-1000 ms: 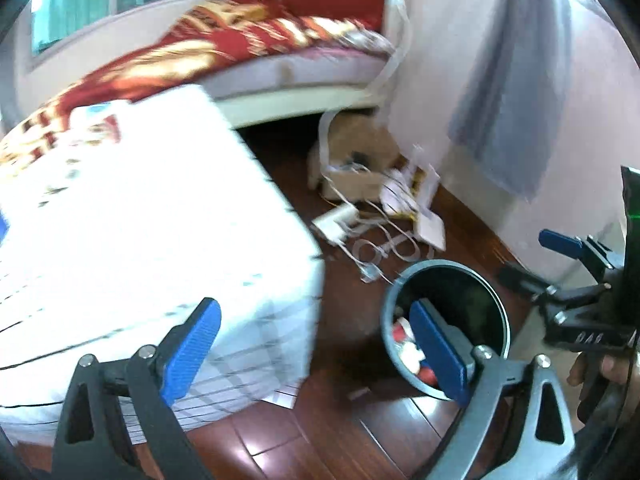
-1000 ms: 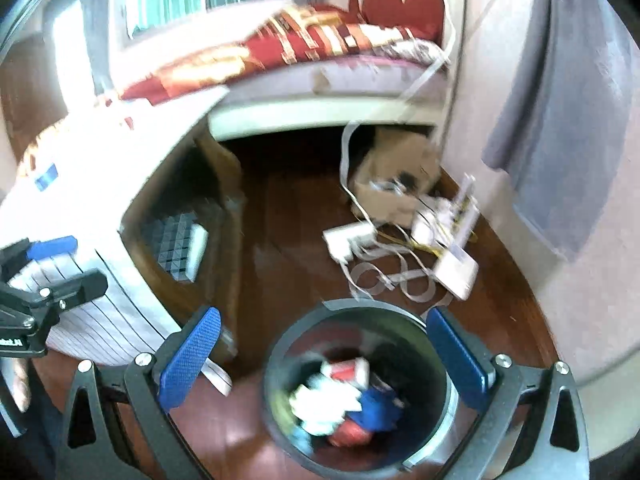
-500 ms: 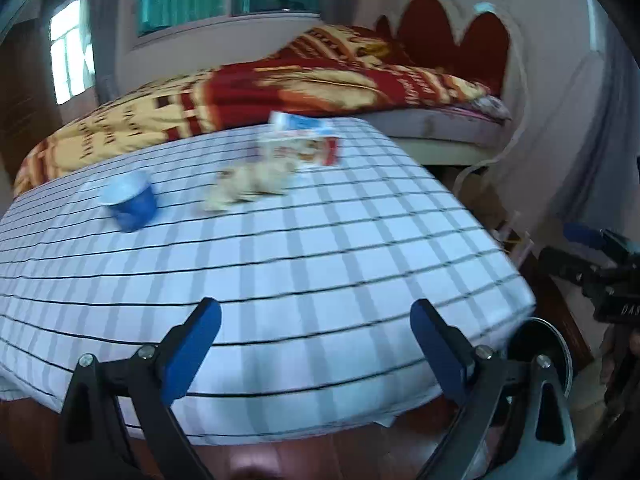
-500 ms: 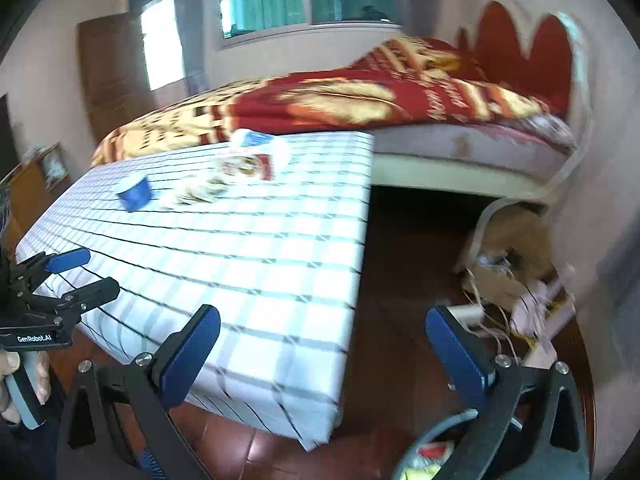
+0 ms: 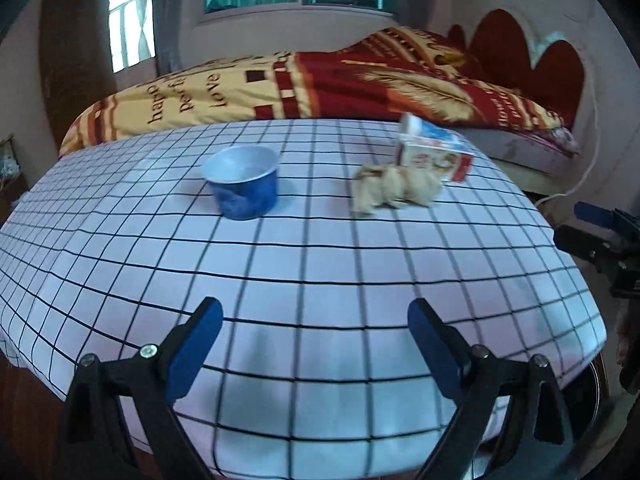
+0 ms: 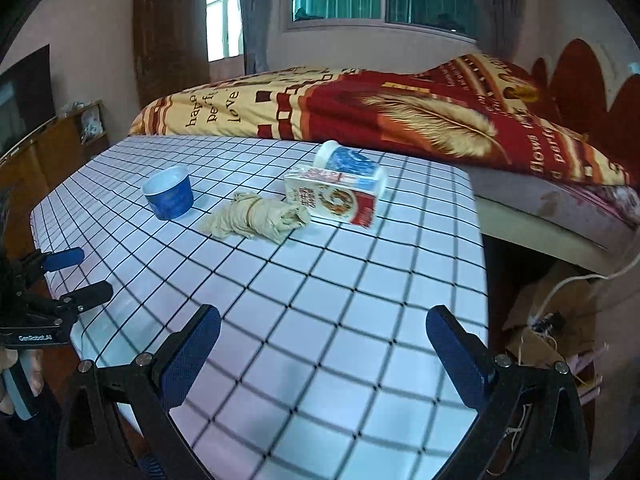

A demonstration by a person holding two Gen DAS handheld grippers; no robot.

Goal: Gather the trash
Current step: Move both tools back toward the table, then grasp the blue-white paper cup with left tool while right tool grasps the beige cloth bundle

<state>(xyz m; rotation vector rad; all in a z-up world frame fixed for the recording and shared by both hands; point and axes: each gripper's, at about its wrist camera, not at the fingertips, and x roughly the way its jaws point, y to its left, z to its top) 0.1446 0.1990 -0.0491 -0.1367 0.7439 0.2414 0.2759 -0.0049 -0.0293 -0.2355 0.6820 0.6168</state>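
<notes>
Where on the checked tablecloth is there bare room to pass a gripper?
Bare: the whole near half of the tablecloth, and the gap between blue cup and crumpled paper. Crowded: paper, carton and tipped cup bunch together near the bed.

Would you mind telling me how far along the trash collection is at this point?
Nothing in these views shows finished work. Nothing is in hand: the left gripper and right gripper are both open and empty. Left on the checked tablecloth: a blue cup, crumpled paper, a carton and a container lying behind it.
</notes>
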